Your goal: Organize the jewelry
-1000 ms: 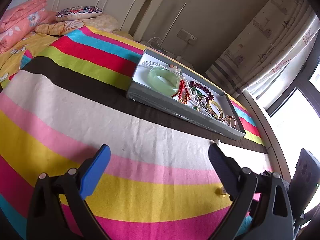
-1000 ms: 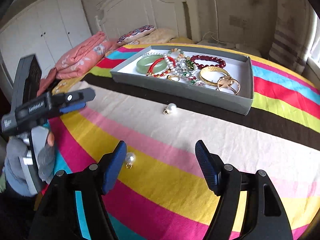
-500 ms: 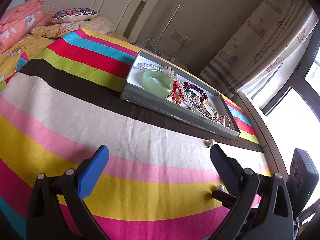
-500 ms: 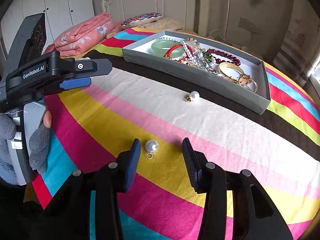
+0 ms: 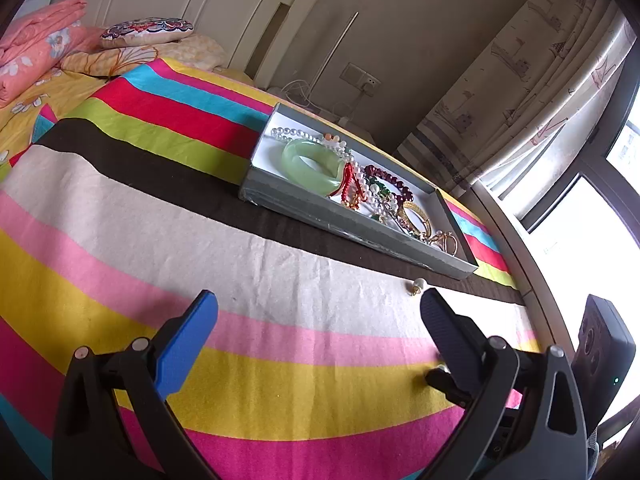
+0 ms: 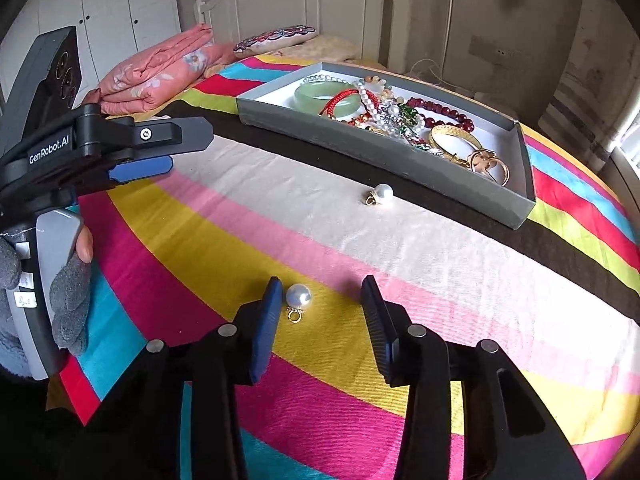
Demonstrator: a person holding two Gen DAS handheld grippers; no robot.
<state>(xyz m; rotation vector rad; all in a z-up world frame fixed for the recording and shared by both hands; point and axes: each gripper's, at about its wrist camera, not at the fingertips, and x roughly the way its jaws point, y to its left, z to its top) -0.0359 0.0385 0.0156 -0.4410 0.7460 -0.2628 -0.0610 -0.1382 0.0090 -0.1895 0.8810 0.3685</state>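
Observation:
A grey tray [image 6: 384, 151] [image 5: 320, 216] on the striped bedspread holds a green bangle [image 6: 326, 94] [image 5: 312, 160], bead bracelets, a gold bangle [image 6: 454, 138] and rings. Two pearl earrings lie loose on the spread. One pearl [image 6: 299, 295] sits between my right gripper's [image 6: 320, 300] open fingers, close to the left finger, not pinched. The other pearl [image 6: 382, 193] [image 5: 418, 283] lies near the tray's front wall. My left gripper [image 5: 318, 312] is open and empty, hovering over the spread; it also shows in the right wrist view [image 6: 160, 148] at the left.
A folded pink quilt [image 6: 156, 72] and a patterned pillow [image 6: 276, 36] lie at the head of the bed by the white headboard. A curtain and window [image 5: 560, 120] are on the right. The bed's edge runs near the window side.
My right gripper has moved forward and down around the near pearl and narrowed its jaws. The left gripper drifted slightly; the tray looks a little further left.

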